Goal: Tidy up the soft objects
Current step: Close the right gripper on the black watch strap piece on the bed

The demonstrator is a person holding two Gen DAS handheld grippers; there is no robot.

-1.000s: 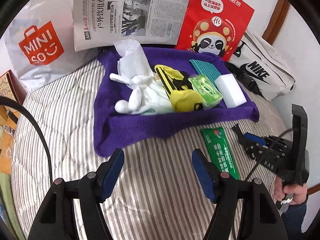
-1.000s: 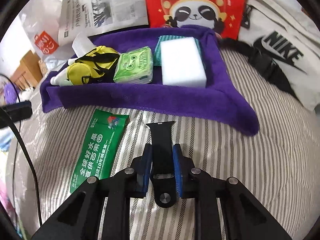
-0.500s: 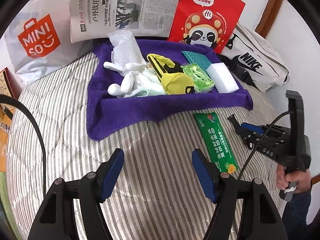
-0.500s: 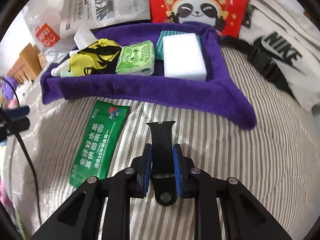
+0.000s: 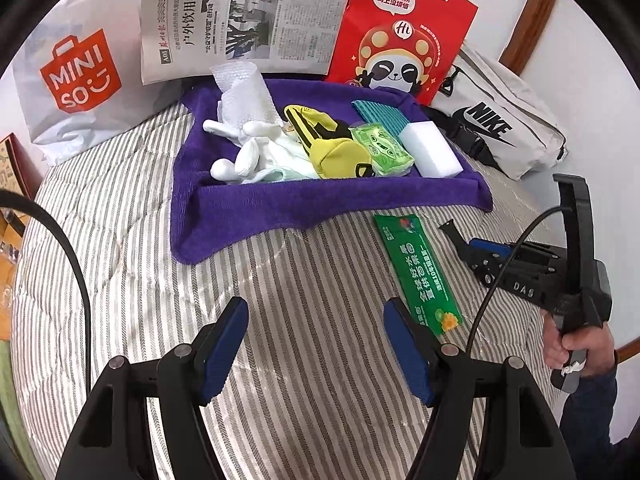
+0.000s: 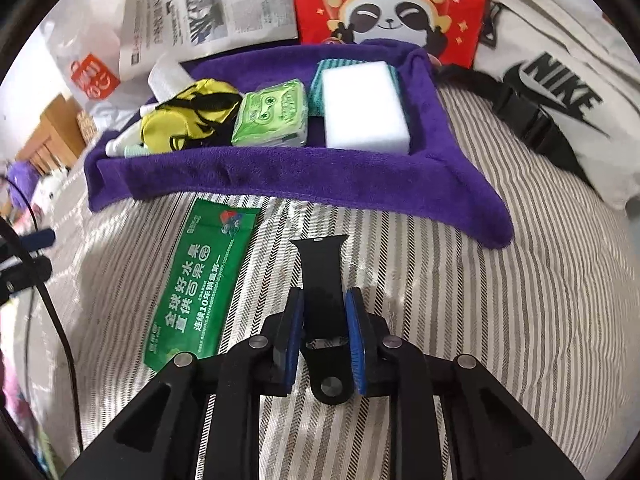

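So we've got the black watch strap (image 6: 322, 276) pinched between the blue pads of the right gripper (image 6: 323, 334), held by its long edges with the buckle-hole end tucked back toward the gripper body and the lug end sticking out forward over the striped mattress (image 6: 500, 320). Looks like we're mid-carry: the strap is picked up but not yet on the purple towel (image 6: 320, 184), which sits toward the far edge of the mattress.

The towel already holds the white sponge block (image 6: 364, 108) near its right edge, the green tissue pack (image 6: 274, 116) beside it, the yellow-and-black pouch (image 6: 192, 114) and the white gloves (image 5: 256, 152) toward the left. The green sachet (image 6: 202, 288) lies on the mattress just left of the strap, off the towel.

The left gripper (image 5: 316, 344) is wide open and holding nothing, hovering over bare mattress near the front edge.

Next we'd guess: carry the strap forward over the towel's near edge, find a free patch in front of the sponge, and let go. The sachet is probably after that.
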